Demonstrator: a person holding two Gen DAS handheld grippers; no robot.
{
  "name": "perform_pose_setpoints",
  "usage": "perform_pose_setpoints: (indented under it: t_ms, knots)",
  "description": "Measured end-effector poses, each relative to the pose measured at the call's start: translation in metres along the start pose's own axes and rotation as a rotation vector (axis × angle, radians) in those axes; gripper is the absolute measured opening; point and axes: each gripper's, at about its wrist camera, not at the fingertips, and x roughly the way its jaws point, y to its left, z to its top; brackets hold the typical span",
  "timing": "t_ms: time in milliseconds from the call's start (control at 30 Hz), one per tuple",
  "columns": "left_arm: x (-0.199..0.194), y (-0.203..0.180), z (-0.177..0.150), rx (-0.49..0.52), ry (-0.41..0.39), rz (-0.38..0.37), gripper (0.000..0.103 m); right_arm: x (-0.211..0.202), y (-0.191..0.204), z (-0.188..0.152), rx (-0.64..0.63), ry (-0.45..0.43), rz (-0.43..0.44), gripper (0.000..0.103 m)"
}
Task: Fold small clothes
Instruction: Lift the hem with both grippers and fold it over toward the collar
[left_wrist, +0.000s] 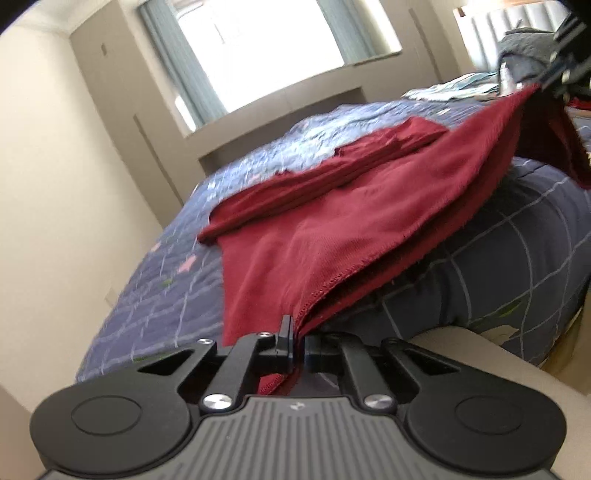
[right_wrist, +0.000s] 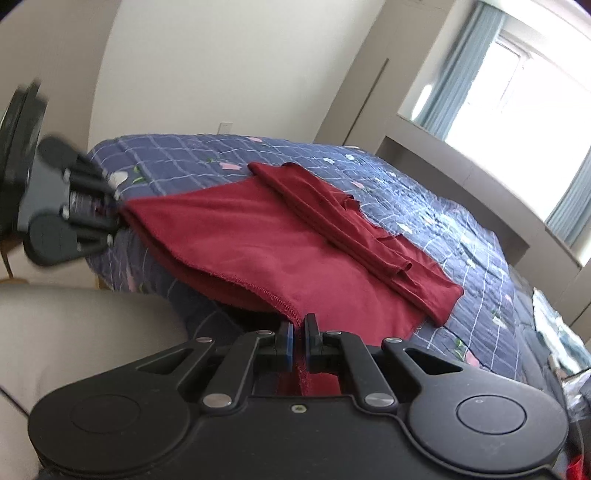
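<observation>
Item: red garment (left_wrist: 295, 229) (right_wrist: 266, 243), knit, dark red. It lies on the bed (left_wrist: 177, 266) (right_wrist: 424, 199), near the bed's near edge, with its stitched hem pulled off that edge and raised between two tools. Sleeves (left_wrist: 332, 173) (right_wrist: 351, 221) are folded across the upper part of the body panel, forming a long strip. Two layers of fabric show at the hem, one above the other.

Left tool (left_wrist: 298, 343) (right_wrist: 116, 210): fingers brought narrow and clamped on one hem corner; cloth passes between the pads. Seen in the right wrist view at the left end of the hem, just off the bed's edge.

Right tool (right_wrist: 299, 339) (left_wrist: 546, 83): fingers narrow, pinching the other hem corner, red fabric showing in the slim gap. In the left wrist view it is blurred, at the far end of the taut hem.

Bedding: blue quilt with pale grid lines and small pink and green motifs.

Surroundings: a window (left_wrist: 280, 40) (right_wrist: 517, 77) with grey-blue curtains beyond the bed's far edge; other cloth items (left_wrist: 461, 88) near a far corner, too blurred to identify; a beige cushioned surface (right_wrist: 81, 332) beside the near edge.
</observation>
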Motion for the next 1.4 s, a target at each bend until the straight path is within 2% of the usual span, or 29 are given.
perform_pose_setpoints:
  t_ms: [167,400,567,700,800,933,1000,1133,1267,1400]
  knots:
    - [-0.022,0.018,0.001,0.081,-0.036,-0.081,0.004,-0.02,0.013,-0.011,-0.048,-0.01,0.013,0.004]
    - [-0.073,0.031,-0.006,0.29,-0.033,-0.212,0.004,-0.053,0.026,-0.027,-0.075,0.087,0.135,0.004]
    - [-0.1,0.033,-0.007,0.318,0.002,-0.341,0.004,-0.065,0.019,-0.026,-0.051,0.138,0.205,0.004]
    - [-0.098,0.044,0.013,0.302,0.026,-0.417,0.004,-0.059,-0.011,-0.008,0.006,0.136,0.235,0.005]
    - [-0.083,0.06,0.044,0.282,0.059,-0.464,0.004,-0.047,-0.039,0.014,0.009,0.119,0.228,0.005]
    - [-0.041,0.093,0.094,0.229,0.148,-0.533,0.004,-0.027,-0.076,0.047,-0.036,0.098,0.172,0.006]
    - [-0.026,0.108,0.124,0.216,0.149,-0.555,0.004,-0.013,-0.094,0.063,-0.062,0.088,0.148,0.007]
    - [0.017,0.133,0.173,0.197,0.148,-0.537,0.004,0.023,-0.133,0.094,-0.096,0.066,0.109,0.007]
    - [0.083,0.156,0.214,0.108,0.188,-0.508,0.005,0.073,-0.174,0.121,-0.096,0.057,0.086,0.008]
    - [0.154,0.171,0.24,0.031,0.22,-0.5,0.005,0.136,-0.212,0.135,-0.068,0.069,0.086,0.009]
